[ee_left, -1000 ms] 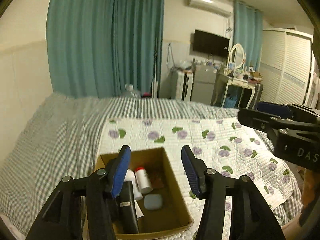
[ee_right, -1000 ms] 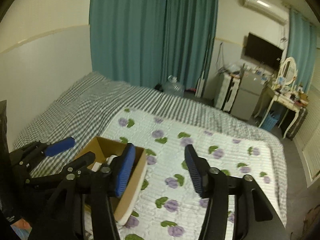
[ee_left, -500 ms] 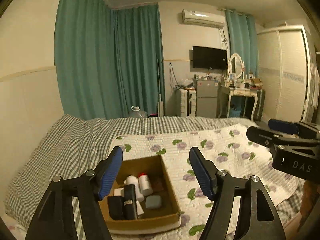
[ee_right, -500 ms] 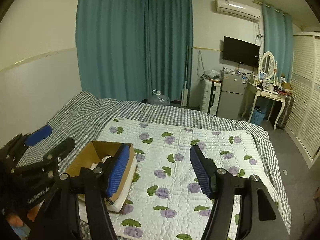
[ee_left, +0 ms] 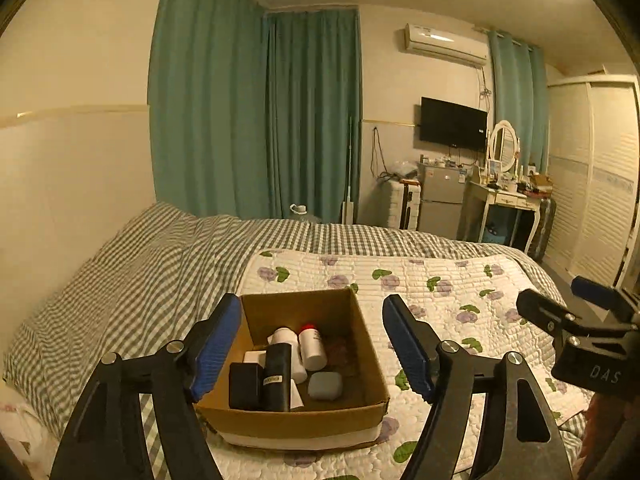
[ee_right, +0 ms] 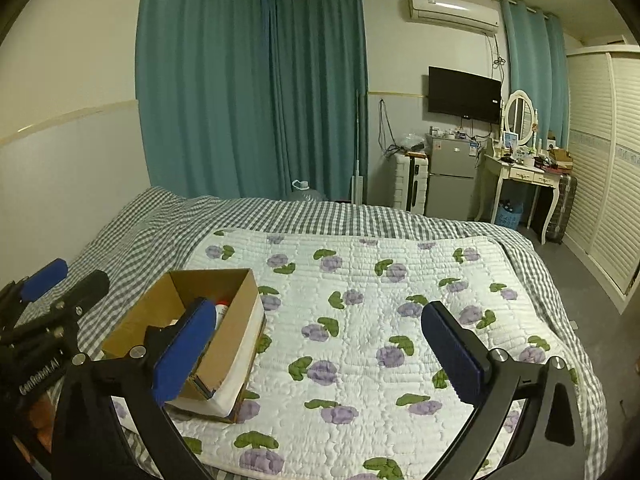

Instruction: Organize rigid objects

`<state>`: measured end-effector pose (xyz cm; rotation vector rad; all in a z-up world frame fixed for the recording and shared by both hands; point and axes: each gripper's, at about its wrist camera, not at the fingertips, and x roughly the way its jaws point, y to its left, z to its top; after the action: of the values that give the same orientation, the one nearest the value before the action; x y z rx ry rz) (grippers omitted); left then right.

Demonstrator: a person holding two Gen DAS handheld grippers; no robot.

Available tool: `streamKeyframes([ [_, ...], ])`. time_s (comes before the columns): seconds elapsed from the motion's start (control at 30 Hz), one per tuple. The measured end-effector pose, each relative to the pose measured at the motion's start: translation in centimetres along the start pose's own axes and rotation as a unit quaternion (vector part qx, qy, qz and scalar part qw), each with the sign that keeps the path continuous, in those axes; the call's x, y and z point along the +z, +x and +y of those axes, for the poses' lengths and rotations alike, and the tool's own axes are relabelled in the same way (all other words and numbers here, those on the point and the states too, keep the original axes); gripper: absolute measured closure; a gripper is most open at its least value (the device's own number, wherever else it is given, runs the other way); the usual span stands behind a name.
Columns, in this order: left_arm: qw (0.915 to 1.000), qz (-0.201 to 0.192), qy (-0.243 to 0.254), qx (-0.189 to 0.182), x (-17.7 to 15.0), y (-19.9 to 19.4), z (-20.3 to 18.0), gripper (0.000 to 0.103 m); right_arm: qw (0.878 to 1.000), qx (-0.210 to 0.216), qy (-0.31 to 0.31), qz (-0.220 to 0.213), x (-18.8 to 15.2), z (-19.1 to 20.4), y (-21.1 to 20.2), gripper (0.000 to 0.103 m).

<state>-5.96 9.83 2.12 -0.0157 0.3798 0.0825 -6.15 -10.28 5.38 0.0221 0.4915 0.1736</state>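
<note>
Across the lower half of both views we see the bed (ee_right: 280, 216), its grey checked cover overlaid by a white quilt (ee_right: 384, 320) printed with purple flowers. Above it rise teal curtains (ee_right: 248, 92), with a wardrobe (ee_right: 604, 184) at the right edge, a wall television (ee_right: 464, 90) and an air conditioner (ee_right: 454, 10) at upper right.

At the bottom of the left wrist view, our left gripper (ee_left: 312, 344) is held level over the near edge of the bed, its blue-padded jaws spread wide with nothing between them, framing the cardboard box (ee_left: 304, 416). Our right gripper (ee_right: 316, 354) fills the bottom of its own view, likewise wide apart and holding nothing, aimed at bare quilt to the right of the box.

The box sits on the quilt at lower centre of the left view. Inside we make out two white bottles (ee_left: 312, 346), a tall black case (ee_left: 276, 376), a smaller black block (ee_left: 244, 384) and a grey-blue pouch (ee_left: 325, 386). What lies beneath them is hidden, and in the right view the gripper's left finger covers most of the contents.
</note>
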Motion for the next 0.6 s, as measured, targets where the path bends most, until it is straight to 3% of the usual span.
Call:
streamKeyframes([
  [0.37,0.999,0.044,-0.003,0.007,-2.6,2.1,1.2,0.027,1.0,-0.001,-0.008,0.022,-1.6,1.3,2.3,0.0],
  [0.6,0.9987,0.05,0.006,0.007,-3.0,2.2,0.8,0.027,1.0,0.001,-0.013,0.028,-2.0,1.6,2.5,0.0],
])
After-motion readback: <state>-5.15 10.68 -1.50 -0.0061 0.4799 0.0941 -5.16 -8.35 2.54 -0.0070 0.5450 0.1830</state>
